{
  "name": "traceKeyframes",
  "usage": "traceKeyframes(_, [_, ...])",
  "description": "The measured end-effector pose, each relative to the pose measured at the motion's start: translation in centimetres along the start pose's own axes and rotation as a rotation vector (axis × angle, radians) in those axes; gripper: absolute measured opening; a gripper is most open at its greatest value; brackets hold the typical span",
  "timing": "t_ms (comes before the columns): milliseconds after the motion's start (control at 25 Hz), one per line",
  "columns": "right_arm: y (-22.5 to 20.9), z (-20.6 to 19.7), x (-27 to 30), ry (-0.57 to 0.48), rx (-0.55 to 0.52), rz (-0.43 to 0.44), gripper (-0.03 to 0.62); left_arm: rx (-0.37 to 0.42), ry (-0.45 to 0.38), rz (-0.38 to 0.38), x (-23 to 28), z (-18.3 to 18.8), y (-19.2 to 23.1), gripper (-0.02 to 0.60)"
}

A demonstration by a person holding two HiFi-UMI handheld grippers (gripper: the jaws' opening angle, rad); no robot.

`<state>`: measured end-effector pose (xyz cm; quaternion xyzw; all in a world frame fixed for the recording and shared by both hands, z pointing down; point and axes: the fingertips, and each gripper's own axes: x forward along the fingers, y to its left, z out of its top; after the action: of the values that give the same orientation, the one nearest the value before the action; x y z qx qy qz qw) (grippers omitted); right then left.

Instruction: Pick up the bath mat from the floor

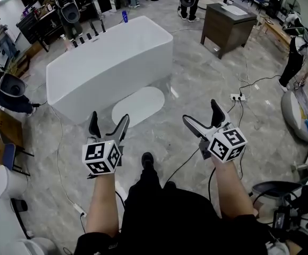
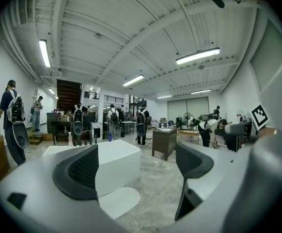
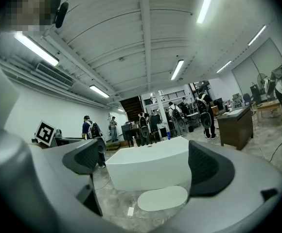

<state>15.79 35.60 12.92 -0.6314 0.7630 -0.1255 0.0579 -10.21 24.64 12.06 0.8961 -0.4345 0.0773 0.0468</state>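
Bath mat (image 1: 138, 105), white and oval, lies flat on the grey marbled floor (image 1: 196, 73), with 1 long side just beside the foot of the white bathtub (image 1: 109, 65). Nothing rests on it and neither gripper touches it.

Both grippers are held up in front of the person, well short of the mat and pointing toward it. The left gripper (image 1: 110, 117) has its 2 jaws spread wide and grips nothing. In the left gripper view, the gap between its dark pads shows only the corner of the tub, part of the mat below it and the bare floor farther off. The right gripper (image 1: 200, 111) is likewise wide open and empty, and in the right gripper view the tub and the whole oval of the mat sit framed between its pads.

The person's dark shoe (image 1: 147, 159) shows on the floor between the 2 forearms. A black cable (image 1: 186, 161) runs across the floor under the right gripper toward a white power strip (image 1: 237, 97). Beyond the tub's far end stands a dark brown desk (image 1: 228, 25), and several people wearing backpacks stand farther back in the hall.
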Motion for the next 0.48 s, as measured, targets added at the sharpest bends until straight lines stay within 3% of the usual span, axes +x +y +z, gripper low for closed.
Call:
traceKeyframes(200, [-1.5, -0.2, 2.3, 0.018, 0.016, -0.004, 0.564, -0.011, 0.007, -0.024, 3.3, -0.1, 0.5, 0.492])
traceKeyframes(480, [-4.7, -1.0, 9.3, 0.051, 0.024, -0.050, 0.564, -0.032, 0.008, -0.024, 10.2, -0.8, 4.5, 0.491])
